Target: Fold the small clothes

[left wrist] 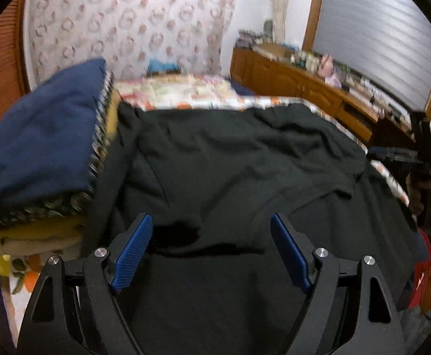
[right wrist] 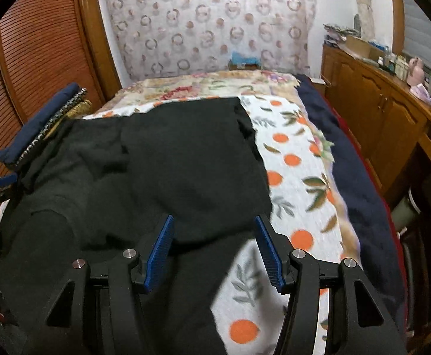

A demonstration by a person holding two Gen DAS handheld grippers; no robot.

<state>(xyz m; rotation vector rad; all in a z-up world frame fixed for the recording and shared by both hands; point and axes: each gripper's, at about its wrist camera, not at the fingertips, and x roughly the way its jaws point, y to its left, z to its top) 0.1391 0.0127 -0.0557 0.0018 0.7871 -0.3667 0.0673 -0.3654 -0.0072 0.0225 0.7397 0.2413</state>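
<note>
Both tongs spread apart, left tongs (left wrist: 211,247) wider, right tongs (right wrist: 214,250) empty, above black garment (left wrist: 230,162)

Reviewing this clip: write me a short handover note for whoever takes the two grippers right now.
Left gripper: open, nothing between its jaws, above the black garment.
Right gripper: open, empty, over the garment's right edge, where it meets the orange-print bedspread.
Garment lies spread and wrinkled on the bed, not gripped.
Folded stack, navy piece on top, sits to the garment's left.
Done: stack looks finished. Left: grip the black garment and fold it.
</note>
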